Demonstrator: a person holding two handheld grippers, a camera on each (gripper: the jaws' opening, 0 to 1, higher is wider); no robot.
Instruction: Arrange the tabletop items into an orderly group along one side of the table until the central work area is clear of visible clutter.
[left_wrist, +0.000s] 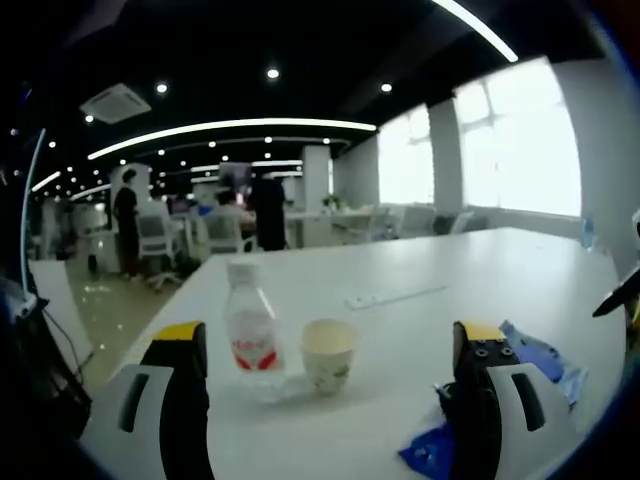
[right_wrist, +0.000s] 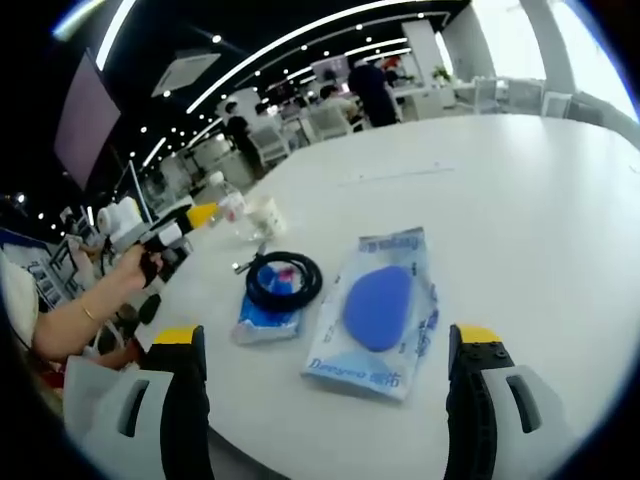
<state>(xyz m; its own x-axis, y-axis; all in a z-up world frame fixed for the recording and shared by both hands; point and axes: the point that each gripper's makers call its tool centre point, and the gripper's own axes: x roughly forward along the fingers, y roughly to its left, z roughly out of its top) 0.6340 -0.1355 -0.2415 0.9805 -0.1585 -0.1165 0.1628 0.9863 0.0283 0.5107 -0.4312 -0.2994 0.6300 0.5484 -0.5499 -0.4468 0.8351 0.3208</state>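
**Four items grouped near one edge, both grippers empty**

Four things sit near the bench edge: a water bottle touching a paper cup, a coiled black cable on a small packet, and a blue-pad pouch. Left gripper faces bottle and cup, jaws wide; right gripper likewise wide. Judged mid-arranging: next, close on one item and tuck it edgeward.

The table had a smooth white top with a soft sheen. The bottle was clear glossy plastic with a white cap; the cup beside it looked like matt paper. The blue-printed packet was shiny plastic film, and the black cable seemed rubbery, perhaps slightly glossy.
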